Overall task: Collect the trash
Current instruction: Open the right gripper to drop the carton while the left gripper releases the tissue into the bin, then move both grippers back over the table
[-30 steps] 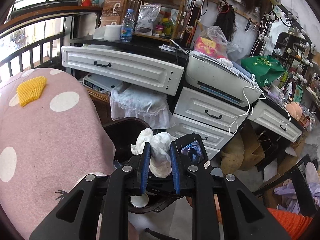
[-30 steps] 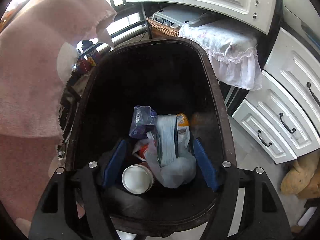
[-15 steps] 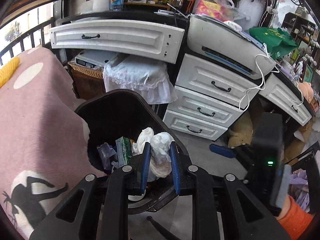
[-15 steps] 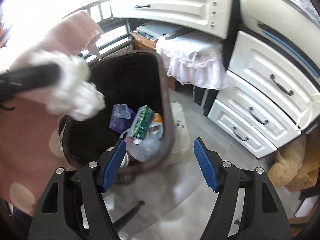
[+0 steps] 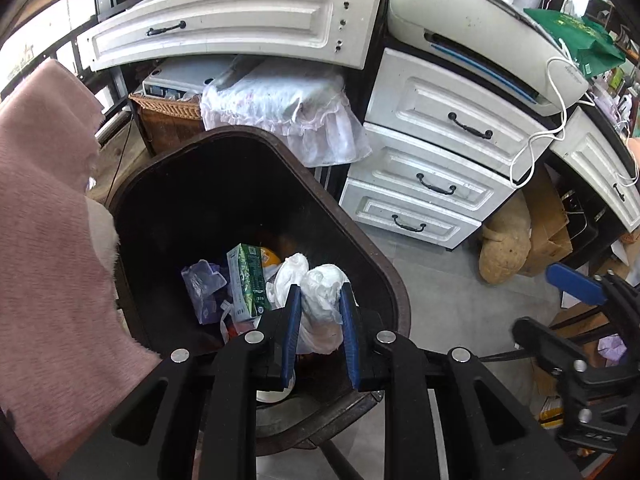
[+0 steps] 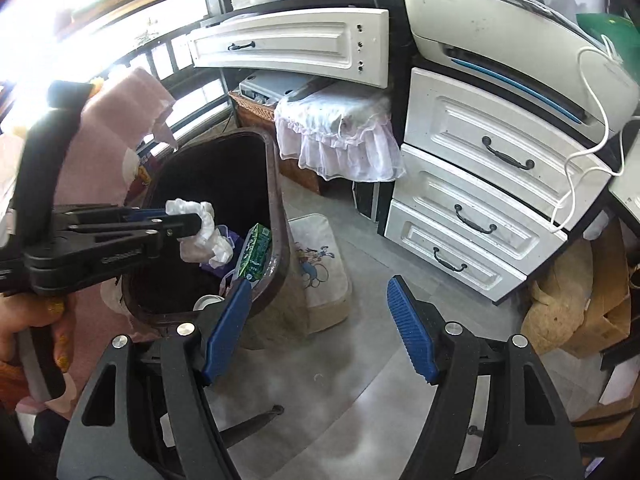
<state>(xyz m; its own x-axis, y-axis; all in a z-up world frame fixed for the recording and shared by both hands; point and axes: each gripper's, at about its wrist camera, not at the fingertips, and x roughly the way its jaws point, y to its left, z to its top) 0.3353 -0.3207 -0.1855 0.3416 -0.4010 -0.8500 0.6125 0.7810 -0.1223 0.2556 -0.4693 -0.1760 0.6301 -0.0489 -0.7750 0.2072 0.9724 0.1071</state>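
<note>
White drawers [image 5: 432,128] stood behind the dark bin [image 5: 372,264] where the left gripper [image 5: 319,308] clamped crumpled tissue [image 5: 320,284], the right gripper [image 6: 320,312] gaping empty.

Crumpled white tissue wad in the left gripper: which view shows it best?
Right wrist view: the crumpled white tissue wad shows side-on, hanging from the left gripper over the dark brown bin. In the left wrist view, the blue pads partly hide it.
</note>
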